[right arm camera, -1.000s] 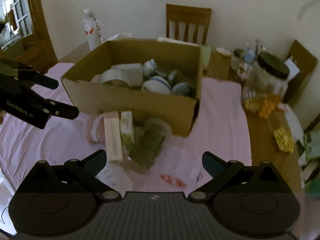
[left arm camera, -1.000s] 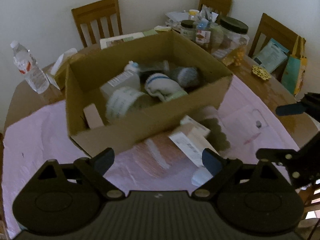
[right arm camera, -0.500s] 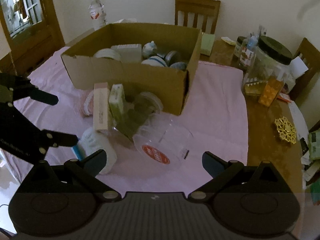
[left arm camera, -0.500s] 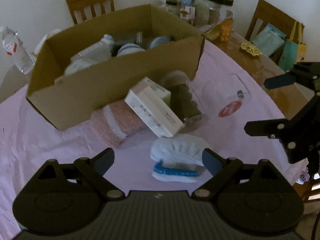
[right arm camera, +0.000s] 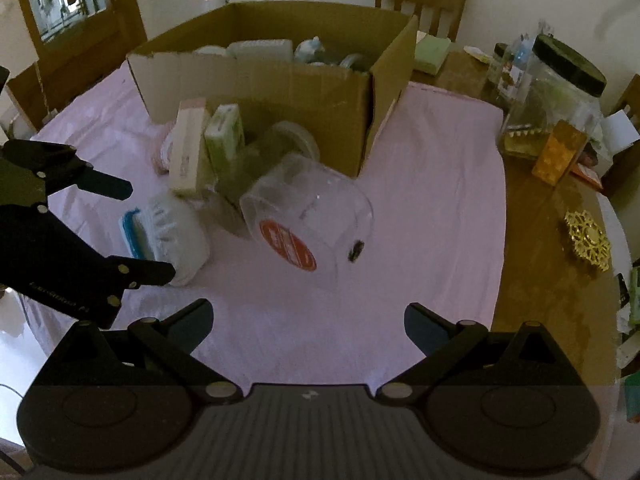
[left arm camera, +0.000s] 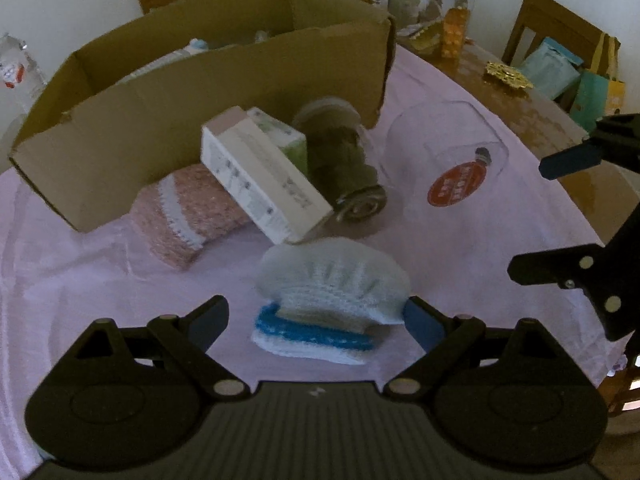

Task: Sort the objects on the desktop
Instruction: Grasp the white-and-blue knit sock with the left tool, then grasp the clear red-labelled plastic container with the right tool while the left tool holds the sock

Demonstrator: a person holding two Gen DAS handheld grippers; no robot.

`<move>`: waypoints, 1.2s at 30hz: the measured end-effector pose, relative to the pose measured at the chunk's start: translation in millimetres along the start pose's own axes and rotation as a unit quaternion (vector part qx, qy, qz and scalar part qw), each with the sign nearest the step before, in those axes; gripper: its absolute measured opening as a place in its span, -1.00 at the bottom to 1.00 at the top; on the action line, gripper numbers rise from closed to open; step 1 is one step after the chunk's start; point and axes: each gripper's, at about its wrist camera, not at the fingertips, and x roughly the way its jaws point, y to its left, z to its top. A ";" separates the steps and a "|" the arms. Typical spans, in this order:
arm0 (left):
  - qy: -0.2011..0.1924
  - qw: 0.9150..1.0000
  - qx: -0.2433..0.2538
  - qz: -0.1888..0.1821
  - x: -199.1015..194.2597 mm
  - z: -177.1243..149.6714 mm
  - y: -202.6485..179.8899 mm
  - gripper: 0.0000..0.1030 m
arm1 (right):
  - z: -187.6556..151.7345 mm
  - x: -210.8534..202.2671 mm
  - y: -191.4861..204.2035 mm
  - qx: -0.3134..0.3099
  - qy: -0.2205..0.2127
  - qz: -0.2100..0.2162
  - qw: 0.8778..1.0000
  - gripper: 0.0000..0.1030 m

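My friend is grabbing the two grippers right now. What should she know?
Left gripper: open, empty, fingers on either side of the white and blue sock, not closed on it.
Right gripper: open, empty, in front of the clear jar, which lies on its side.
Still on the pink cloth in front of the box: pink sock, white carton, green carton, dark jar.
Done: several things are already in the box.
Left: the sock probably goes first, then the rest.
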 end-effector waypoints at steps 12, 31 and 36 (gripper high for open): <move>-0.005 1.000 0.009 -0.020 16.8 3.2 -2.8 0.84 | -3.9 8.3 -12.4 0.013 0.010 -0.001 1.000 1.00; -0.007 1.000 -0.007 -0.025 13.1 3.0 16.6 0.51 | 25.6 17.5 -5.5 0.000 -0.007 0.003 1.000 1.00; -0.006 1.000 -0.007 -0.024 12.4 1.8 19.3 0.51 | 40.1 19.2 -1.5 0.012 -0.026 0.000 1.000 1.00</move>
